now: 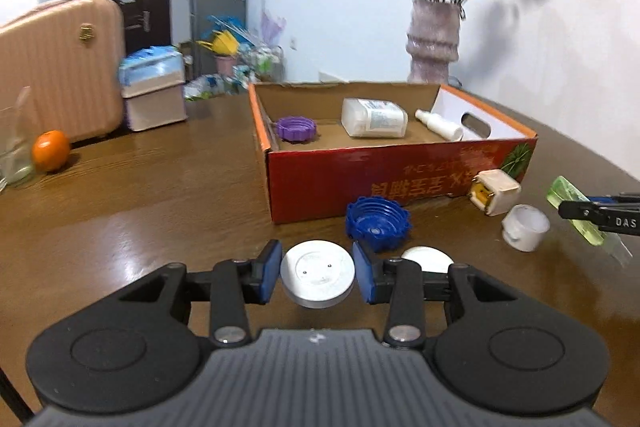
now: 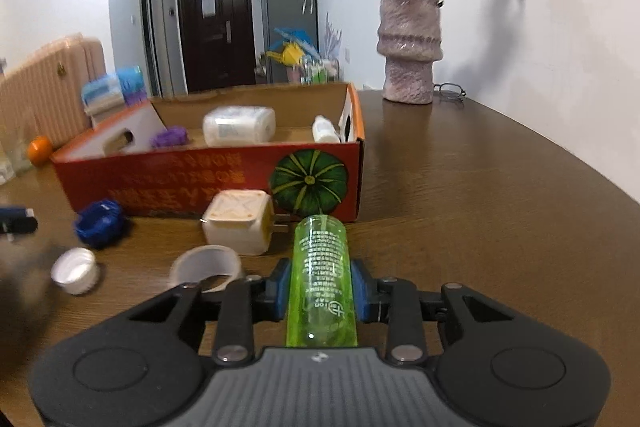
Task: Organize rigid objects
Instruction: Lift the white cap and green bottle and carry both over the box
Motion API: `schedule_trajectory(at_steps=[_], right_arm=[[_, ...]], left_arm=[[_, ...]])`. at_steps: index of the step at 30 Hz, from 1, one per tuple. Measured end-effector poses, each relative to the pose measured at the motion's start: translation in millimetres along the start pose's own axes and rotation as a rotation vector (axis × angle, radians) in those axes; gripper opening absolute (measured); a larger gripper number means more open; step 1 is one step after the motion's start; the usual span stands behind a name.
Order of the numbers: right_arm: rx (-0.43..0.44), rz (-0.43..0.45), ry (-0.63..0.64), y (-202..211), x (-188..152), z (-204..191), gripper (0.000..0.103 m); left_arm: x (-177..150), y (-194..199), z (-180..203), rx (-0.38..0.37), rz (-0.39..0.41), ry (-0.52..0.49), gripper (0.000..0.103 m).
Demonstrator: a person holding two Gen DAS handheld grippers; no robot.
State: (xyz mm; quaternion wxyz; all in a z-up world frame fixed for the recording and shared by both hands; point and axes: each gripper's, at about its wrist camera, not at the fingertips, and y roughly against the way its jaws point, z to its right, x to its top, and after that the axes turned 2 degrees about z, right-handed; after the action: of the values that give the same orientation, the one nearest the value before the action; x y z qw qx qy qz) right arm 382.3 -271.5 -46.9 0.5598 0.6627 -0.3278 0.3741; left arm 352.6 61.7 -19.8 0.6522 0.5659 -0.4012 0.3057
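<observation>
Red printed cardboard, open at the top, makes the landmark here: the shallow red cardboard box [image 1: 400, 179] stands on the brown wooden table [image 1: 160, 187], and already holds a purple ridged plastic cap [image 1: 297, 129], a white squarish plastic bottle [image 1: 374, 117] lying on its side and a small white spray bottle [image 1: 438, 124].

The left gripper [image 1: 318, 273] is closed to a medium width on a flat round white plastic lid [image 1: 318, 277], its blue pads against the lid's rim on either side. The box lies straight ahead of it and a little to the right, its near wall facing the claw. Between claw and box sits a blue ridged plastic cap [image 1: 378, 223]; a second white round lid [image 1: 428, 259] shows just behind the right finger.

The right gripper [image 2: 320, 291] is clamped narrow on a clear green plastic tube [image 2: 320, 279], whose long axis runs forward along the fingers, pointing at the box's near wall beside the printed pumpkin. Just in front of that wall lie a white cube-shaped plug adapter [image 2: 238, 221], a roll of clear tape [image 2: 206, 265] and a small white ribbed cap [image 2: 76, 271].

Both claws look about equally near the box. Each load likely has to rise over the near wall before release; the tube would need to clear it lengthwise.
</observation>
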Motion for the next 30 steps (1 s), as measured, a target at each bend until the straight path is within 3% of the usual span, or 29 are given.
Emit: schedule_trajectory(at_steps=[6,14,23,30], right_arm=[[0.025,0.101,0.003,66.8,-5.5,-9.2,0.030],[0.063,0.235,-0.038,159.5,-19.7,-20.9,0.030],[0.092,0.293,-0.050,222.3,-48.5,-28.5,0.030],[0.104,0.302,-0.055,235.2,-56.4,-28.8,0.030]], left_arm=[[-8.7,71.9,15.9,0.045,0.119,0.054,0.040],[-25.3,163.5,46.5,0.046,0.273,0.074,0.040],[-51.7,221.6,65.9,0.017,0.316,0.077,0.040],[-57.6,236.7,65.2,0.010,0.340,0.080,0.040]])
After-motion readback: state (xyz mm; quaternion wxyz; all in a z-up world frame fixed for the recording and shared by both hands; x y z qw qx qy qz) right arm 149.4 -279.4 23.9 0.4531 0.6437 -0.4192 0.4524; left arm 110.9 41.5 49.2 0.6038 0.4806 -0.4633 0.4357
